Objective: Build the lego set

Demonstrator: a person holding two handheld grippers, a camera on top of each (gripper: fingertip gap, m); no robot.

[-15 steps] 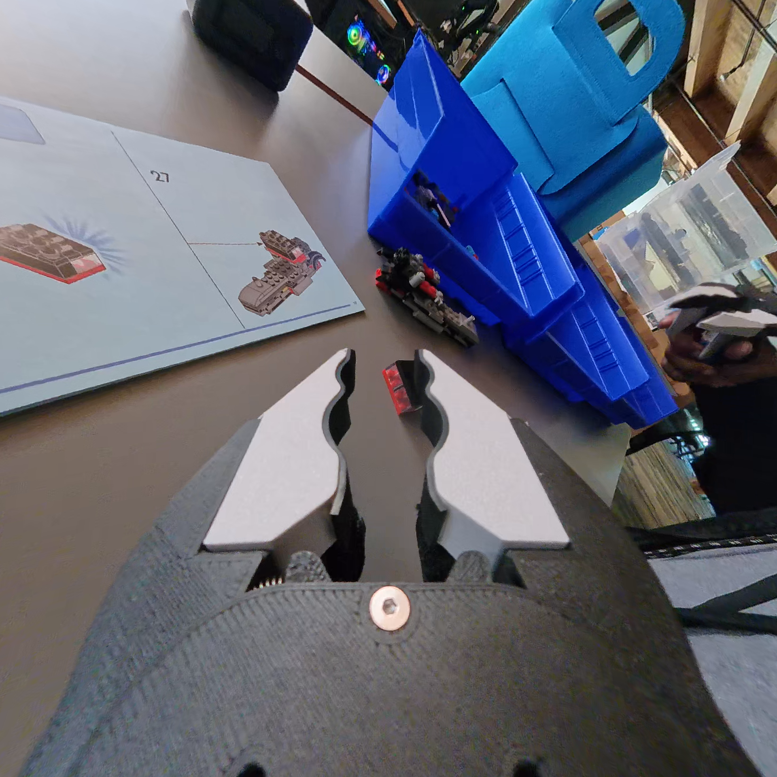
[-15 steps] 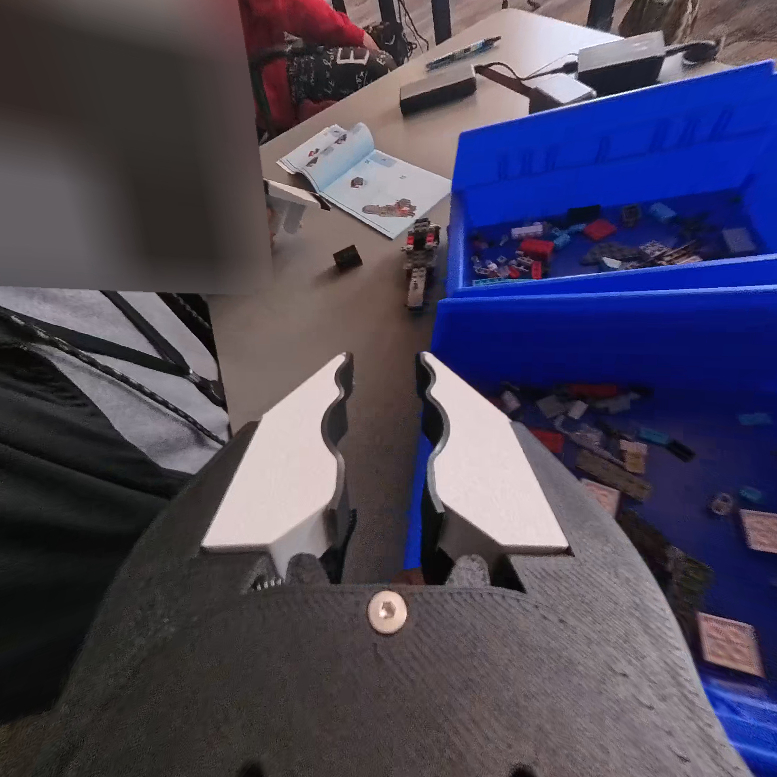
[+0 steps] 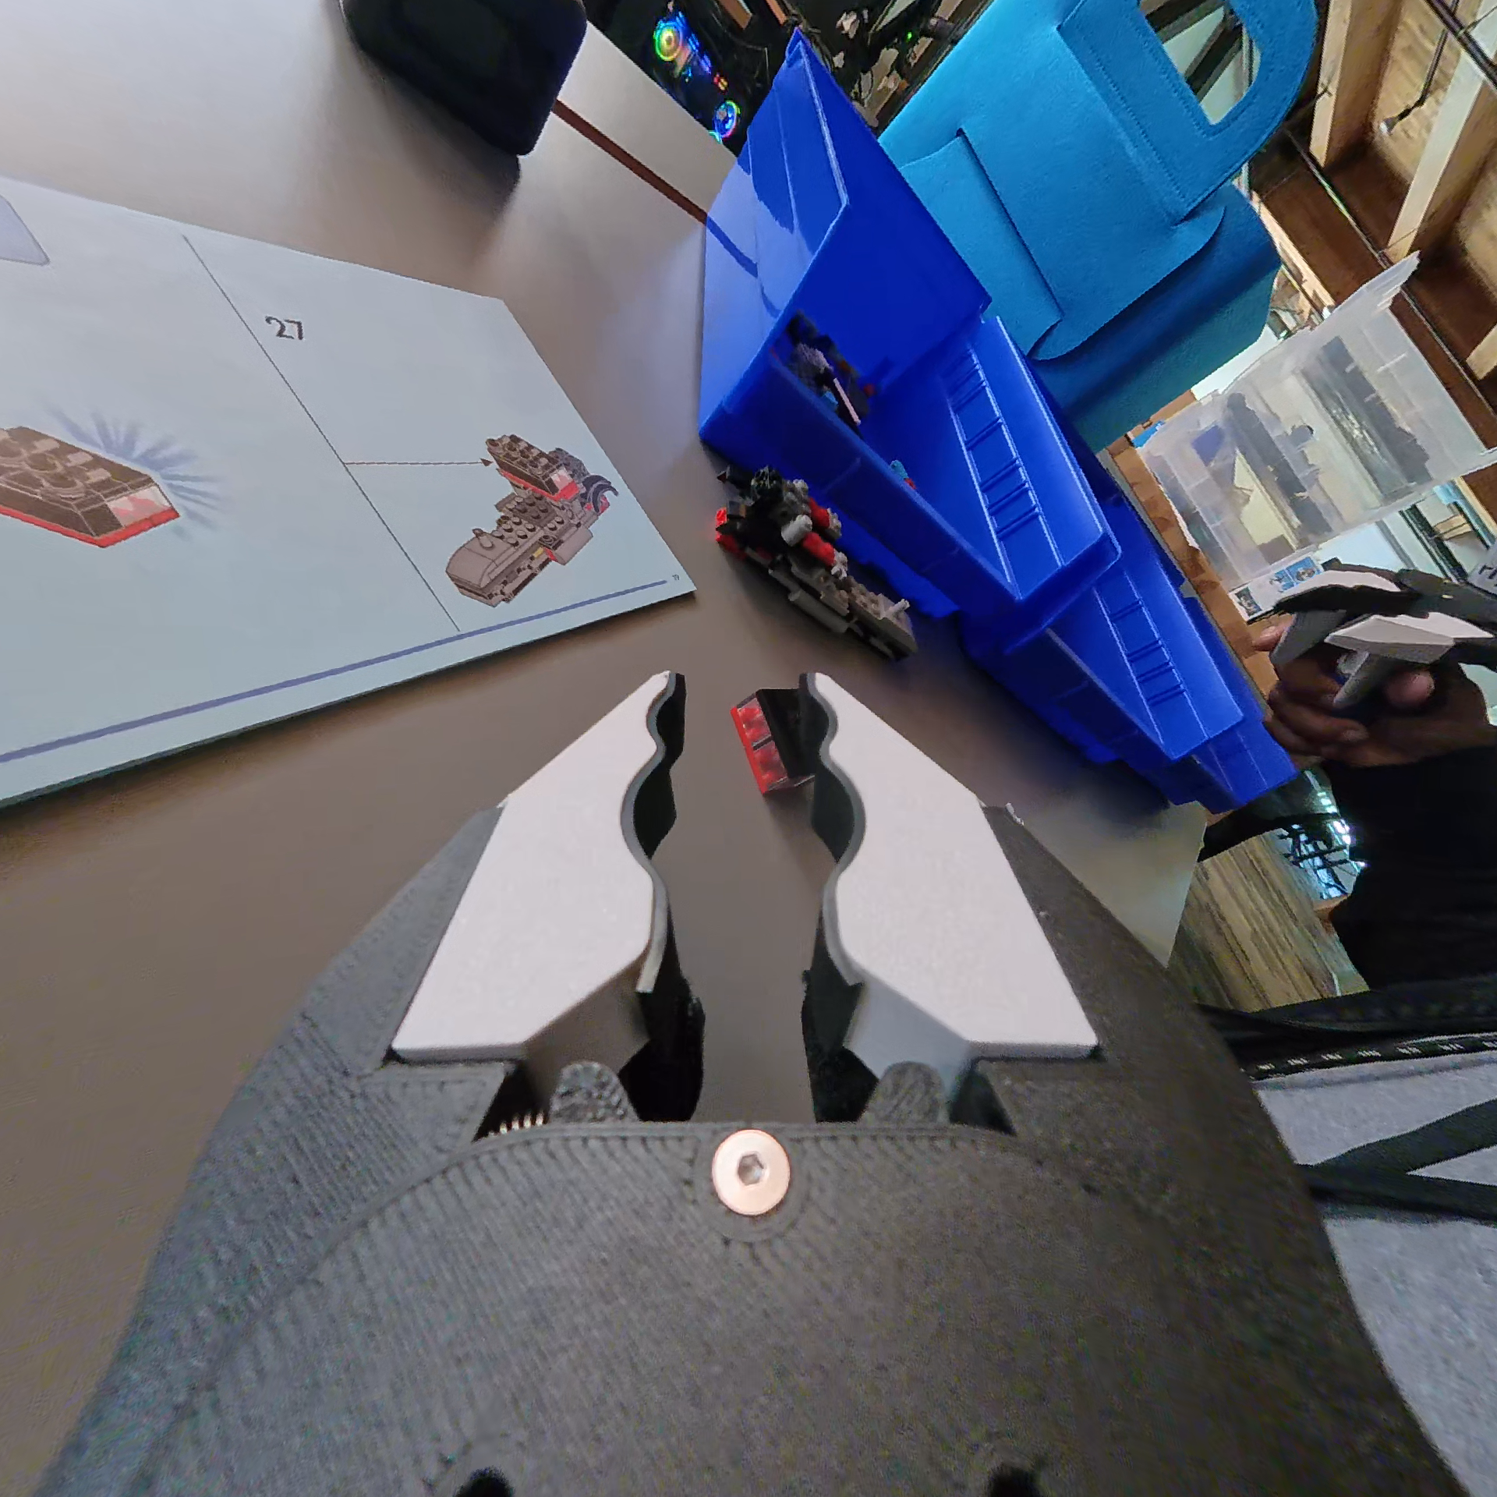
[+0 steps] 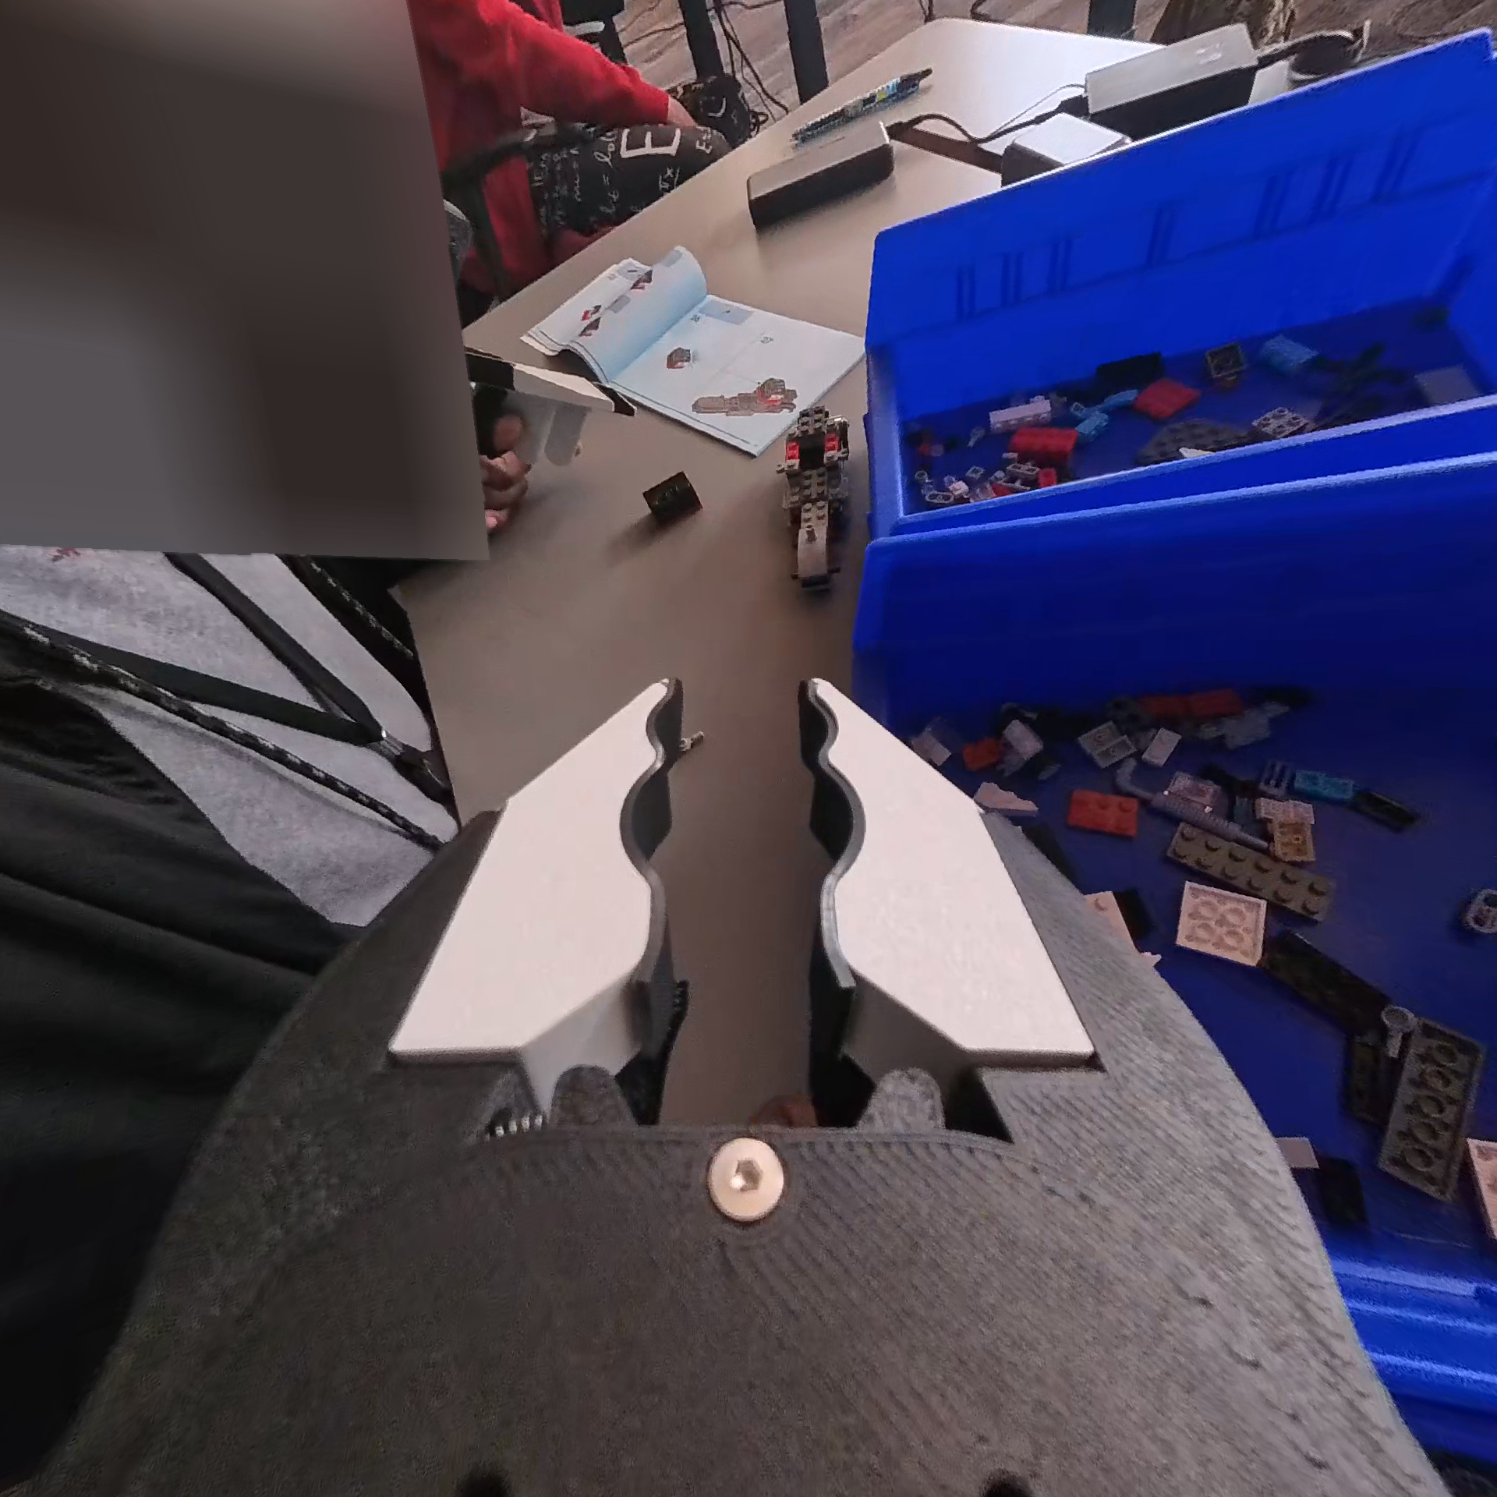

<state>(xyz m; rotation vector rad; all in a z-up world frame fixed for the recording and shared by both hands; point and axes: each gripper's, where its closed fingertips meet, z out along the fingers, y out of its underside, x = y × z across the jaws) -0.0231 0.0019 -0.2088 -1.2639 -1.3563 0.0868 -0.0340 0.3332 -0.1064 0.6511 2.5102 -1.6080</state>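
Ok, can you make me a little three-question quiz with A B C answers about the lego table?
1. Where is the small lego model?
A. inside a bin
B. on the table beside the blue bins
C. on the booklet

2. What colour shows on the loose brick by the left gripper?
A. red and black
B. yellow
C. green

3. The right gripper is:
A. holding a brick
B. shut
C. open, empty

Answers: 1 B, it stands on bare table next to them. 2 A, red face, black side. 3 C, only table shows between its fingers.
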